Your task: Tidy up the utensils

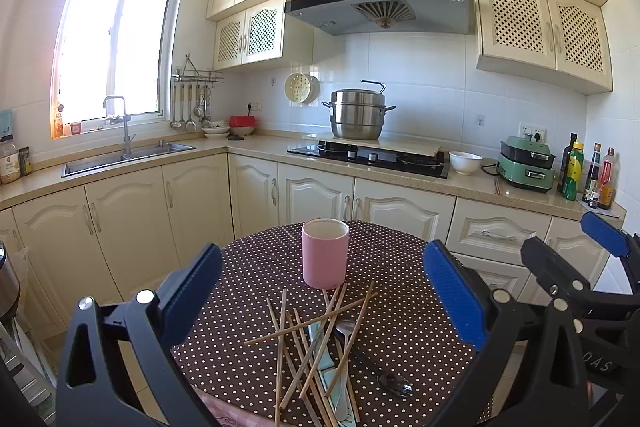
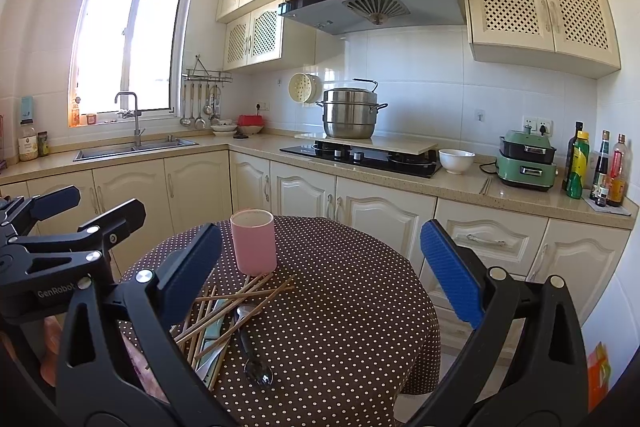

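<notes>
A pink cup (image 1: 325,253) stands upright on the round polka-dot table (image 1: 400,307); it also shows in the right wrist view (image 2: 254,242). In front of it lies a loose pile of wooden chopsticks (image 1: 308,347) (image 2: 224,311), a pale green utensil (image 1: 320,351) and a metal spoon (image 1: 347,331) crossed with a dark-handled one (image 2: 252,347). My left gripper (image 1: 323,295) is open and empty, held above the pile. My right gripper (image 2: 320,273) is open and empty, above the table to the right of the pile.
The table (image 2: 340,307) stands in a kitchen with cream cabinets. Behind are a sink (image 1: 124,157), a hob with a steel steamer pot (image 1: 358,115), a white bowl (image 1: 465,162), a green appliance (image 1: 526,163) and several bottles (image 1: 588,175).
</notes>
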`<state>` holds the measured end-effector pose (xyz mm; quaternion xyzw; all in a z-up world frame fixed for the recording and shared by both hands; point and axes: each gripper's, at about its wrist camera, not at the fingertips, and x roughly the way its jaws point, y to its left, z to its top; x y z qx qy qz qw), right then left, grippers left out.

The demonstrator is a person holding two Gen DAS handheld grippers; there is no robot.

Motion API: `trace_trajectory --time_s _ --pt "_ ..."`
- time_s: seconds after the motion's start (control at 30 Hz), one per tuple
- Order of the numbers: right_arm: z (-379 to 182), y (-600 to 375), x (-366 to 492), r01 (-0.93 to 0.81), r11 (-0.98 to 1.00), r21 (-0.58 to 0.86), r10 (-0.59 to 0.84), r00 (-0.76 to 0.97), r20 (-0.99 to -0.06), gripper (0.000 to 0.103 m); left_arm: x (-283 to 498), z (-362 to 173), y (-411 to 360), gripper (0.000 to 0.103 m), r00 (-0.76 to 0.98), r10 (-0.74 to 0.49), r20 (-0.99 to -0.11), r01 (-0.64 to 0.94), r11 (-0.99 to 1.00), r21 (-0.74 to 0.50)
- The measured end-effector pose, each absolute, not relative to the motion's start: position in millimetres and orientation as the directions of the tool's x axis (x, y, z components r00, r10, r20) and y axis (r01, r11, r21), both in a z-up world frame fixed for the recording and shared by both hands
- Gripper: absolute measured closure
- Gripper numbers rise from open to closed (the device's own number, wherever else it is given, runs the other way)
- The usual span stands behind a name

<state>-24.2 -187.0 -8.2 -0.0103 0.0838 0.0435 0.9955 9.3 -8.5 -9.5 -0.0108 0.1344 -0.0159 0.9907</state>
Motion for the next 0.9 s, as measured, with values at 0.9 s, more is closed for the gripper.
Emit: trace_trajectory --time_s 0.9 --pt "-10.4 -188.0 -18.7 -0.087 0.996 -0.003 0.085 0.979 -0.187 0.006 9.5 -12.5 -7.5 0.004 0.961 -0.033 -0.276 0.027 0.999 -0.024"
